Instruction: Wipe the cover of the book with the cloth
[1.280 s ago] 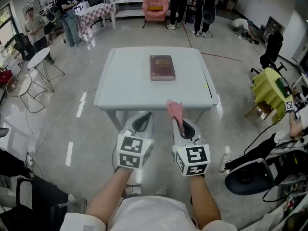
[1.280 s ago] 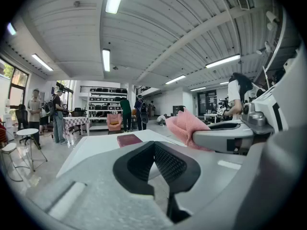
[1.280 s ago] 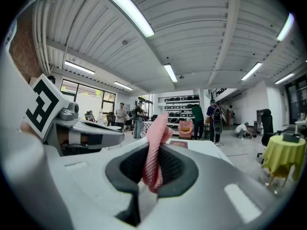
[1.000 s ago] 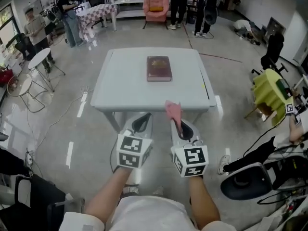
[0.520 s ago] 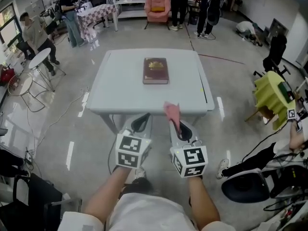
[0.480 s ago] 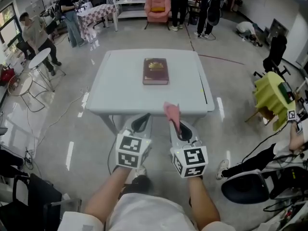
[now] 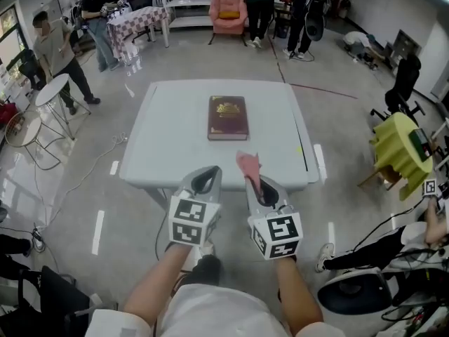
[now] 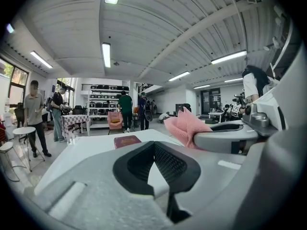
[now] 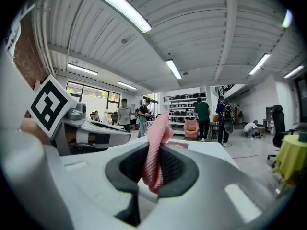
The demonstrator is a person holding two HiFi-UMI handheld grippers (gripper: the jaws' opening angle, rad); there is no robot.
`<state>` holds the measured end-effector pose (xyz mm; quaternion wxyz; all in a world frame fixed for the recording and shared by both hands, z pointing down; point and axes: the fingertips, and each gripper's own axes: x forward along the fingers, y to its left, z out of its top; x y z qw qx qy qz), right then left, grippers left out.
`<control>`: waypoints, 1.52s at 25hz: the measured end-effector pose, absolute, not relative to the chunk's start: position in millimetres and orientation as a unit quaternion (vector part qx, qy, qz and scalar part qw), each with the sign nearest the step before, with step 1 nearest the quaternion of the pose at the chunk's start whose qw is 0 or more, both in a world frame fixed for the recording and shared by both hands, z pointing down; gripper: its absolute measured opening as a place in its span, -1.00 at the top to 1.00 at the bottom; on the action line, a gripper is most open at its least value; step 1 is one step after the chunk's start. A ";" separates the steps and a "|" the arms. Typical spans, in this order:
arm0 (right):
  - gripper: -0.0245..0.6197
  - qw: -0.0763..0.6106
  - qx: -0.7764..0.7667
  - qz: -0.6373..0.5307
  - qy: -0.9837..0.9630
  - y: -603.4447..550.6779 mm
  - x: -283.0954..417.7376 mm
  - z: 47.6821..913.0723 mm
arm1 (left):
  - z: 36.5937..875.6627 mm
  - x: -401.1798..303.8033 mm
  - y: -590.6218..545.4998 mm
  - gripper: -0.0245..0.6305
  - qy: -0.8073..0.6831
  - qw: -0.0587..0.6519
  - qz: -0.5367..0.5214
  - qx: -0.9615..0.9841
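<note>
A dark red book point(image 7: 227, 117) lies flat on the middle of the pale grey table point(image 7: 161, 153). Both grippers hang side by side over the table's near edge, well short of the book. My right gripper point(image 7: 259, 188) is shut on a pink cloth point(image 7: 249, 166) that sticks up out of its jaws. In the right gripper view the cloth point(image 9: 156, 152) hangs between the black pads, with the book point(image 9: 178, 144) far beyond. My left gripper point(image 7: 205, 181) is shut with nothing in it. The left gripper view shows the book point(image 8: 125, 141) ahead and the cloth point(image 8: 187, 127) to its right.
Several people stand at the back, one at the far left point(image 7: 56, 44). A pink armchair point(image 7: 226, 9) and a checkered table point(image 7: 137, 20) stand behind. A round side table point(image 7: 52, 90) is left, a yellow-green covered chair point(image 7: 396, 142) right, a black seat point(image 7: 358, 300) at lower right.
The table and book have come nearer and lower in the head view as I stepped up. Both grippers keep their pose, the cloth still held. The person at the left walked.
</note>
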<state>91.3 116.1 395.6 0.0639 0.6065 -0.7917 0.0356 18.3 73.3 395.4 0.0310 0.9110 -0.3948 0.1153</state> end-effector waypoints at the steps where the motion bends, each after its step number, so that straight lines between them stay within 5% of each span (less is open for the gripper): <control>1: 0.79 0.067 0.606 0.036 -0.791 104.1 90.5 396.8 | 396.7 18.2 60.8 0.91 -0.394 0.033 0.115 0.911; 17: 0.80 0.165 0.574 0.029 -0.802 -87.7 87.3 409.8 | 419.8 3.6 -117.5 0.91 -0.370 0.079 0.122 0.917; 38: 0.80 0.316 0.457 -0.017 -0.832 -283.3 184.6 481.1 | 482.9 43.4 -231.5 0.90 -0.434 0.129 0.160 0.877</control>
